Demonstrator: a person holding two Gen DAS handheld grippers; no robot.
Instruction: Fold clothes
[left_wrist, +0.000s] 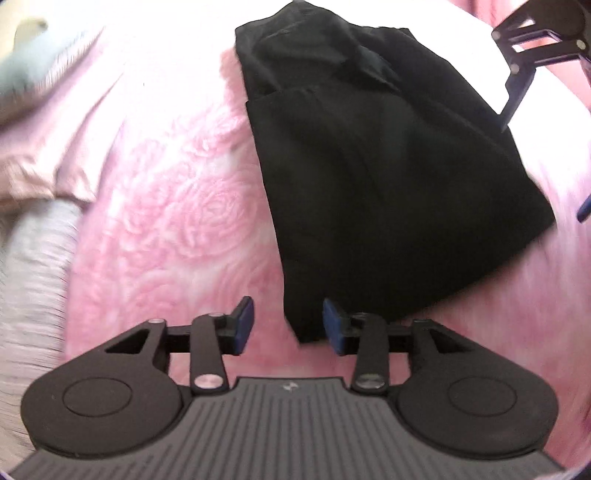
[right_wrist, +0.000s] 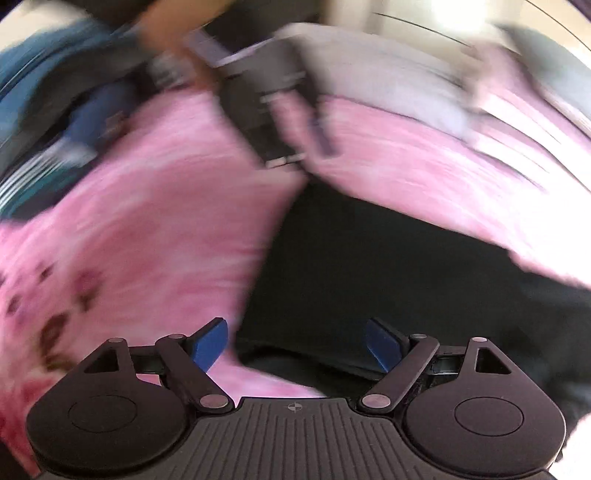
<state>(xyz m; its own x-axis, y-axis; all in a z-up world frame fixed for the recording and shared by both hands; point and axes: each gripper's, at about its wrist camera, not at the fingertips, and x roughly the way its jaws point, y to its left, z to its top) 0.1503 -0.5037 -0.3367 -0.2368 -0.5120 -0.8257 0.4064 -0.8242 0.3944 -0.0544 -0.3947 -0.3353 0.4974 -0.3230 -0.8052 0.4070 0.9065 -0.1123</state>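
We see a bed covered with a fluffy pink blanket (left_wrist: 177, 221), its pile pressed into a pattern of roses. A black garment (left_wrist: 388, 177) lies directly on it, folded into a long, roughly rectangular bundle with a second layer doubled over at its far end. At the left edge of the left wrist view a pale pink cloth (left_wrist: 48, 140) rests on the blanket, with a light grey fabric (left_wrist: 33, 266) just below it and a pale green one (left_wrist: 33, 59) further back (all three blurred). In the right wrist view the blanket (right_wrist: 155, 229) carries the same garment (right_wrist: 369, 280); there, blurred blue clothing (right_wrist: 74, 122) lies at the far left.
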